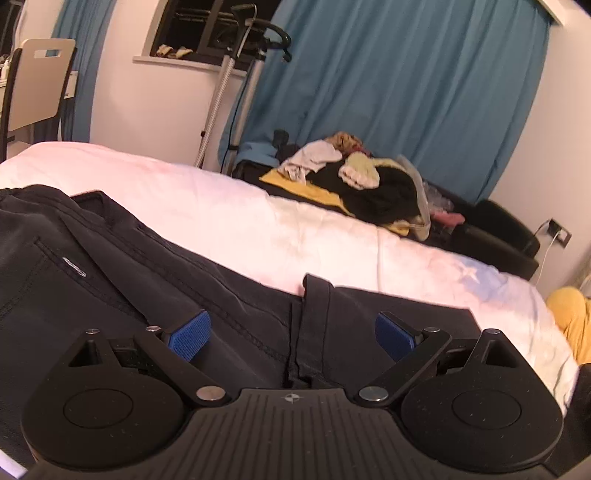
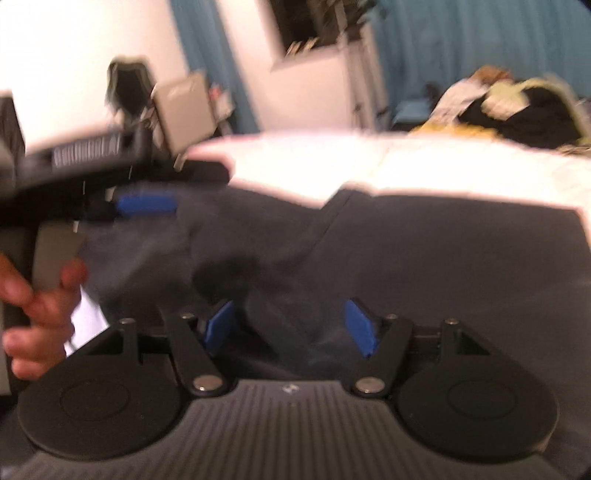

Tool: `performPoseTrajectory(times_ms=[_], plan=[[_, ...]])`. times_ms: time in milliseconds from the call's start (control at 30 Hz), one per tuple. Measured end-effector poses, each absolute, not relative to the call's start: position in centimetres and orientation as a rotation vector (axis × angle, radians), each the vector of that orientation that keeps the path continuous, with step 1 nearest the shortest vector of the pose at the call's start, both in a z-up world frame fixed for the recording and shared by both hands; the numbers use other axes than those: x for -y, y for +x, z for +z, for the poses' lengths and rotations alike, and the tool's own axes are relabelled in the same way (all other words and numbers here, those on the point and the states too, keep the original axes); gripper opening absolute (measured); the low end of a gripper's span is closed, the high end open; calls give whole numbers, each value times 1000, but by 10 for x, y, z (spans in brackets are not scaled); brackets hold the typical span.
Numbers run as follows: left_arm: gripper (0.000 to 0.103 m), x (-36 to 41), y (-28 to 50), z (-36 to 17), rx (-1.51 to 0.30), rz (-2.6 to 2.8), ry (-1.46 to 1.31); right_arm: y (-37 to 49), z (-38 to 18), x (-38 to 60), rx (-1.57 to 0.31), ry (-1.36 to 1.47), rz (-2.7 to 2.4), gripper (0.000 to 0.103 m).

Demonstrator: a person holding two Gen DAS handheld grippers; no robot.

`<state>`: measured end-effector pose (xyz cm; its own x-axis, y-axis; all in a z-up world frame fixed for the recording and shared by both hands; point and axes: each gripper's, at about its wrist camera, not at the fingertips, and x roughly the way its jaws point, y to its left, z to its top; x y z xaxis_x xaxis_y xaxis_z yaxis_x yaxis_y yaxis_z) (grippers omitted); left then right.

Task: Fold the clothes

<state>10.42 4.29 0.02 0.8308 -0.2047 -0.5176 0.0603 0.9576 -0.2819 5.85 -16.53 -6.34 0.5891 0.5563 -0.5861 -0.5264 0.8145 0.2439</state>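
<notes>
Both tools, left tool (image 1: 291,334) and right tool (image 2: 291,328), gape wide, gripping nothing, over dark fabric trousers (image 1: 236,314) near the white bed (image 1: 258,225) edge.

Place: a bedroom in a home.
Bed: a wide bed (image 1: 229,221) under a white cover fills the middle of both views.
Curtains: long teal curtains (image 1: 388,92) hang from ceiling height beside a dark window (image 1: 207,33) with a white sill.
Laundry: a heap of mixed clothes (image 1: 354,177) lies on a dark sofa (image 1: 495,236) just beyond the bed.
Furniture: a pale chair (image 1: 37,81) stands by the wall at the far left.
Fittings: a wall socket (image 1: 559,232) with a white cable sits near the sofa.
</notes>
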Motion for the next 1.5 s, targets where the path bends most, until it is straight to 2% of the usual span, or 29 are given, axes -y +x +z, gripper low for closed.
performPoseTrajectory(times_ms=[67, 100, 133, 200, 267, 400, 567, 700, 767, 833, 933, 1067, 1200, 1367, 1500], plan=[[97, -40, 105, -3, -583, -137, -244, 58, -70, 152, -673, -50, 645, 66], [97, -39, 105, -3, -582, -134, -242, 56, -71, 148, -651, -84, 651, 53], [97, -39, 104, -4, -582, -130, -239, 55, -69, 146, -635, -82, 654, 28], [97, -40, 102, -3, -576, -124, -240, 52, -62, 148, -616, -45, 640, 11], [97, -44, 101, 1, -563, -115, -260, 42, -49, 151, -568, -32, 627, 6], [97, -52, 93, 10, -519, -130, -300, 11, -21, 156, -472, -50, 662, 6], [97, -35, 105, -13, -598, -123, -193, 18, -49, 147, -654, -81, 678, 8], [97, -21, 114, -31, -660, -117, -107, 31, -56, 151, -702, -7, 659, 16], [97, -14, 118, -40, -690, -114, -63, 30, -52, 156, -704, 24, 651, 21], [97, -7, 123, -49, -720, -111, -19, 26, -47, 160, -704, 40, 649, 40], [98, 2, 122, -61, -704, -102, 44, 17, -37, 168, -696, 66, 638, 46], [98, -4, 120, -63, -693, -109, 11, 12, -20, 196, -630, 117, 552, 48], [98, -3, 118, -64, -680, -104, 17, 12, -13, 232, -537, 153, 353, 55], [98, -6, 105, -50, -632, -113, -6, 44, -56, 254, -729, 268, 227, 54], [98, -8, 85, -35, -564, -133, -23, 42, -58, 255, -721, 270, 224, 52]])
